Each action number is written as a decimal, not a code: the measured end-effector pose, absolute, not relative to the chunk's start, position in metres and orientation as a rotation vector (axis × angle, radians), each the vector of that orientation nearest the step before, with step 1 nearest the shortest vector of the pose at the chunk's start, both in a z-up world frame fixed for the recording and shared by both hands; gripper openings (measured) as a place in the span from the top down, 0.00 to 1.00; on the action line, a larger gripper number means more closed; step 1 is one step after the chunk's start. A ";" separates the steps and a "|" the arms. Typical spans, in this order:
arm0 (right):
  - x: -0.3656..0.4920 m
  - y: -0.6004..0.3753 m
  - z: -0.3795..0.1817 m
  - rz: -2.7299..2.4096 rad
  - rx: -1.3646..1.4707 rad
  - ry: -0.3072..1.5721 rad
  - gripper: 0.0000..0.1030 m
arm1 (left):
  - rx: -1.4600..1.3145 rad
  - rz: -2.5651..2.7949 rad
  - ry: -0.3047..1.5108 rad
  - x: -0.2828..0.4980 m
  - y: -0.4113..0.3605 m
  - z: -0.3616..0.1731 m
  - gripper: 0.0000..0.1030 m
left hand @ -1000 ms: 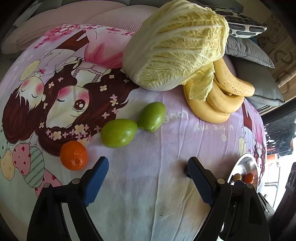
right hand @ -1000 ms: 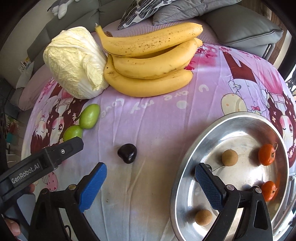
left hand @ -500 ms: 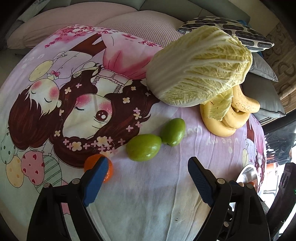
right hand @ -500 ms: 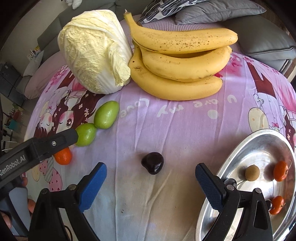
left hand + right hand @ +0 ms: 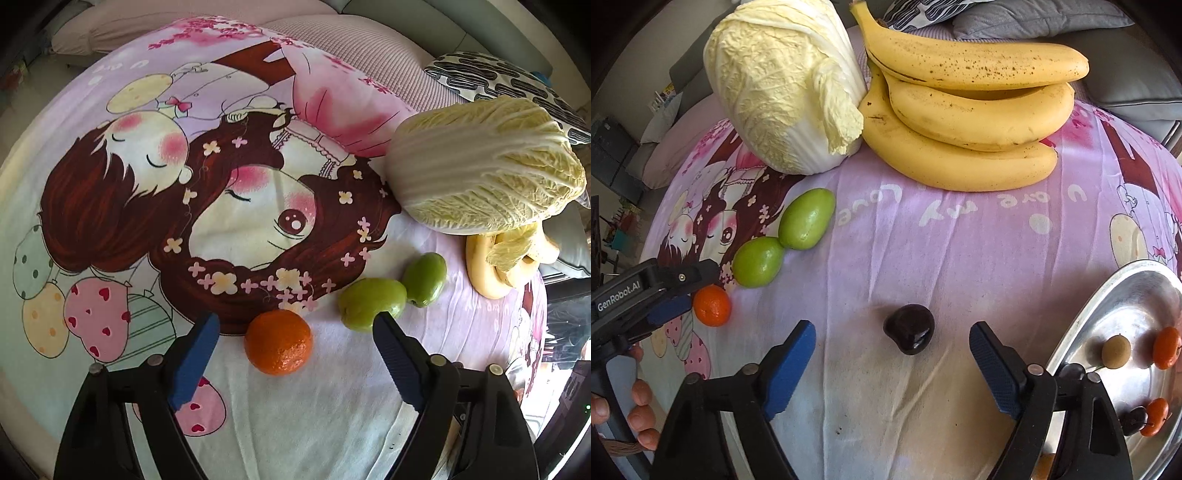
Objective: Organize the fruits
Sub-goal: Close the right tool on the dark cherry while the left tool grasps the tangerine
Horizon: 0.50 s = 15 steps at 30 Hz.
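Left wrist view: the left gripper [image 5: 291, 334] is wide open and empty, with the orange [image 5: 278, 342] between its fingers on the cloth [image 5: 295, 424]. Centre it before closing gently. Right wrist view: the right gripper [image 5: 892, 338] is wide open and empty, framing the cherry [image 5: 909, 328]; the tray [image 5: 1071, 354] sits just right.

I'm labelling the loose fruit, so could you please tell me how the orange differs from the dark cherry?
The orange is bright, matte and round; the cherry is near-black, glossy and heart-shaped. The orange looks a little bigger. It lies before the left hand-held gripper, the cherry before the right. Both rest on the cloth, outside the tray.
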State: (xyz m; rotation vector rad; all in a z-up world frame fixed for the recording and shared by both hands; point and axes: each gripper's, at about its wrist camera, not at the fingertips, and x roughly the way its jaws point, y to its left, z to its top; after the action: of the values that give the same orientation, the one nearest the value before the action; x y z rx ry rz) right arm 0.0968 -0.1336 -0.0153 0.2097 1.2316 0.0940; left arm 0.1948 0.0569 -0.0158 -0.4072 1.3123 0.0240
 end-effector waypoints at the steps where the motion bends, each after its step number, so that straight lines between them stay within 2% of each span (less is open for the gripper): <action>1: 0.097 -0.133 -0.017 0.093 0.208 1.235 0.27 | -0.420 0.018 1.317 0.195 0.057 -0.018 0.29; 5: 0.098 -0.133 -0.022 0.085 0.199 1.245 0.41 | -0.443 0.009 1.336 0.197 0.055 -0.026 0.36; 7: 0.098 -0.134 -0.024 0.085 0.200 1.249 0.50 | -0.445 0.014 1.337 0.198 0.054 -0.026 0.45; 10: 0.099 -0.134 -0.025 0.086 0.201 1.251 0.51 | -0.455 0.015 1.338 0.196 0.055 -0.027 0.48; 12: 0.098 -0.135 -0.026 0.086 0.200 1.249 0.55 | -0.451 0.016 1.340 0.195 0.054 -0.027 0.54; 15: 0.098 -0.135 -0.027 0.082 0.194 1.252 0.62 | -0.467 0.010 1.356 0.195 0.053 -0.031 0.58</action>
State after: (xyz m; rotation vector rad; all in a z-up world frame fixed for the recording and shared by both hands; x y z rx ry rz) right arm 0.0983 -0.1349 -0.0265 0.1938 1.2516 0.0821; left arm 0.1948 0.0533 -0.0308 -0.4669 1.3556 0.0100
